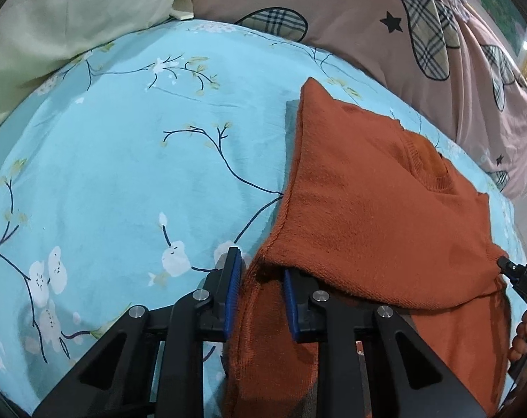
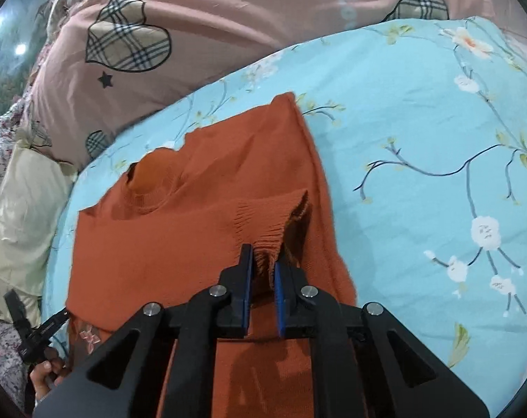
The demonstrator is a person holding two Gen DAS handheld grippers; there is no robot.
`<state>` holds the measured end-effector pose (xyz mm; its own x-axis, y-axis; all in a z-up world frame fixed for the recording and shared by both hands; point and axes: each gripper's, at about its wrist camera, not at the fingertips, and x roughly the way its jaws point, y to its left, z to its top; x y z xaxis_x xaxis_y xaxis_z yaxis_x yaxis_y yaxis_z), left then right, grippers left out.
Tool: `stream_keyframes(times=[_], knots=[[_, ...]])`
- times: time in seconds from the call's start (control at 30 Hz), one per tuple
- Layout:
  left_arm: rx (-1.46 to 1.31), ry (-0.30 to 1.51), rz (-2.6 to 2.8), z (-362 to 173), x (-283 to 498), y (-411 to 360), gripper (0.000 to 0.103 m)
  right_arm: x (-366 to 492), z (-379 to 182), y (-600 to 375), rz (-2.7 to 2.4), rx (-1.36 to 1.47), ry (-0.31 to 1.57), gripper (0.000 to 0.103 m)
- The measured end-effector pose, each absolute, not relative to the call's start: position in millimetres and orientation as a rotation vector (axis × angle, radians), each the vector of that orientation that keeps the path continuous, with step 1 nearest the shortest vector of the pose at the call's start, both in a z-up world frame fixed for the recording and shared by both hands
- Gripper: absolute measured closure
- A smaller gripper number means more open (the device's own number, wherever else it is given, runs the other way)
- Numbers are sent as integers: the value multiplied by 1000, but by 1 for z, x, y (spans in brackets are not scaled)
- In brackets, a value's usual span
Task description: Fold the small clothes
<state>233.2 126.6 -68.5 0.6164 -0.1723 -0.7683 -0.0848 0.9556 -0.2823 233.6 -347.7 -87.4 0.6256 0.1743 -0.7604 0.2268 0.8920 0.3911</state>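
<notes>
Sweater [image 1: 378, 216] hem — cut off below

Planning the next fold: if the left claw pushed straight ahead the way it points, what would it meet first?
Probably the orange sweater itself: the left claw already straddles its edge, with more folded knit directly ahead. Beyond that lies the blue floral sheet. Depth is hard to judge through the fisheye.
</notes>
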Motion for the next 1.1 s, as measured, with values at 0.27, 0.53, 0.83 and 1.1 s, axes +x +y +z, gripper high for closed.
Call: stream_keyframes(times=[0.27, 0.53, 0.83, 1.1], knots=[[-278, 913, -38, -68, 233, 122, 79, 221, -58, -333, -107, 411, 792, 71], [-273, 914, -33, -68, 234, 121, 78, 249, -97, -308, -5, 353, 967, 67], [-234, 948, -101, -55, 209, 122, 77, 185, -61, -344, -9, 412, 903, 52], [-269, 978, -204, -43, 136, 132, 53, 93, -56, -377, -73, 463, 904, 50]])
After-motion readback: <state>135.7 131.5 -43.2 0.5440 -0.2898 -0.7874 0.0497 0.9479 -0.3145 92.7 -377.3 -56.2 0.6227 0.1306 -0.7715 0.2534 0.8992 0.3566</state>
